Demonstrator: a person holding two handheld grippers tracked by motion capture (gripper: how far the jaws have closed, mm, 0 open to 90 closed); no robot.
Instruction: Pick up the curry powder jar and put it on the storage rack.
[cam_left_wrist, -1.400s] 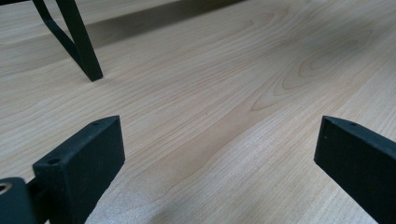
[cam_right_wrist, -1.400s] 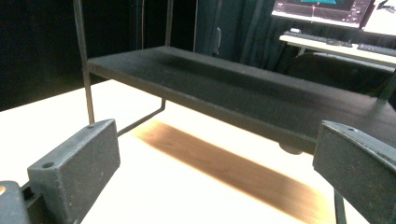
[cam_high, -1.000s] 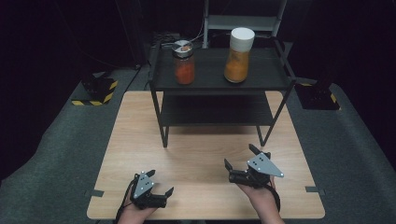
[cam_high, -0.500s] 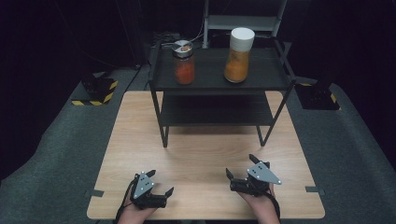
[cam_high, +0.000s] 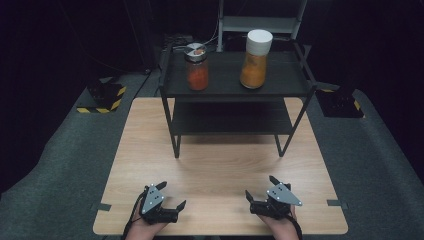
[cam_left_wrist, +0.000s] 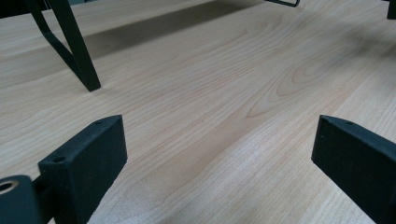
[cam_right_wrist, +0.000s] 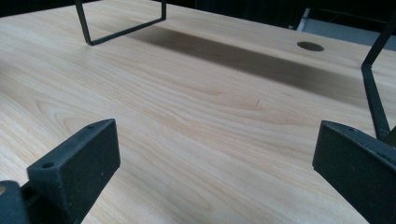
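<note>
Two jars stand on the top of a black two-tier shelf (cam_high: 280, 87) at the far side of the wooden table (cam_high: 225, 160). The left one is a short jar (cam_high: 197, 66) with a metal lid and red-orange contents. To its right is a taller jar (cam_high: 255, 59) with a white lid and orange contents. My left gripper (cam_high: 173, 193) rests near the table's front edge, open, with bare wood between its jaws (cam_left_wrist: 219, 154). My right gripper (cam_high: 260, 186) lies near the front edge too, open and holding nothing (cam_right_wrist: 217, 158). Both are far from the jars.
The shelf's thin black legs (cam_left_wrist: 84, 60) stand on the table ahead of both grippers. A round hole (cam_right_wrist: 310, 46) is cut in the tabletop under the shelf. Yellow-and-black striped blocks (cam_high: 102, 95) sit on the grey floor at either side.
My right gripper has drawn back toward the front edge and sunk lower onto the table. The left gripper has stayed in place.
</note>
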